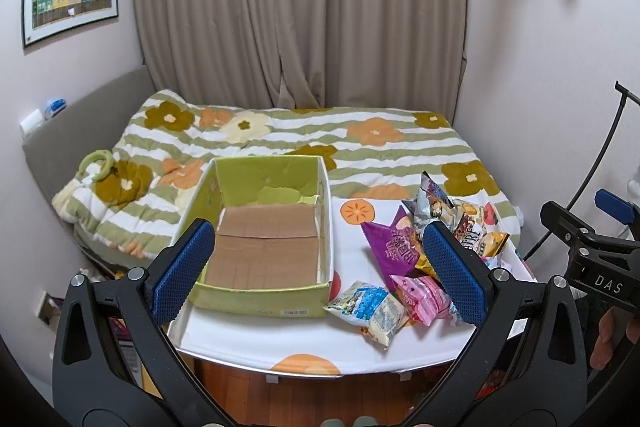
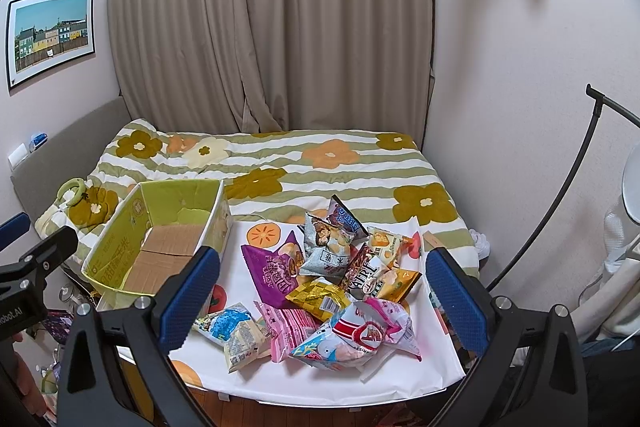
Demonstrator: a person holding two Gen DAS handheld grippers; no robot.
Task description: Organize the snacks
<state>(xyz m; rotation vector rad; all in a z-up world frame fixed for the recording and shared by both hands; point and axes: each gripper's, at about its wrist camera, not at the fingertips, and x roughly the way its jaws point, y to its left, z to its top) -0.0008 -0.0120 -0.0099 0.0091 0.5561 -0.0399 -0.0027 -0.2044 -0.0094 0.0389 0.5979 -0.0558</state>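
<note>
An empty green cardboard box [image 1: 264,227] [image 2: 160,239] stands on the left of a white table [image 1: 280,343] [image 2: 320,379]. To its right lies a pile of snack bags: a purple bag [image 1: 390,247] [image 2: 276,267], a pink bag [image 1: 420,297] [image 2: 288,327], a blue-and-cream bag [image 1: 368,311] [image 2: 232,331], a yellow bag [image 2: 318,297] and others. My left gripper [image 1: 320,273] hangs open above the table's front, framing the box and the bags. My right gripper [image 2: 322,303] is open over the pile, holding nothing.
A bed with a striped flower quilt [image 1: 304,139] [image 2: 320,163] lies right behind the table. Curtains and walls close the back. A black lamp stand [image 2: 568,187] rises at the right. Wooden floor [image 1: 320,399] shows below the table's front edge.
</note>
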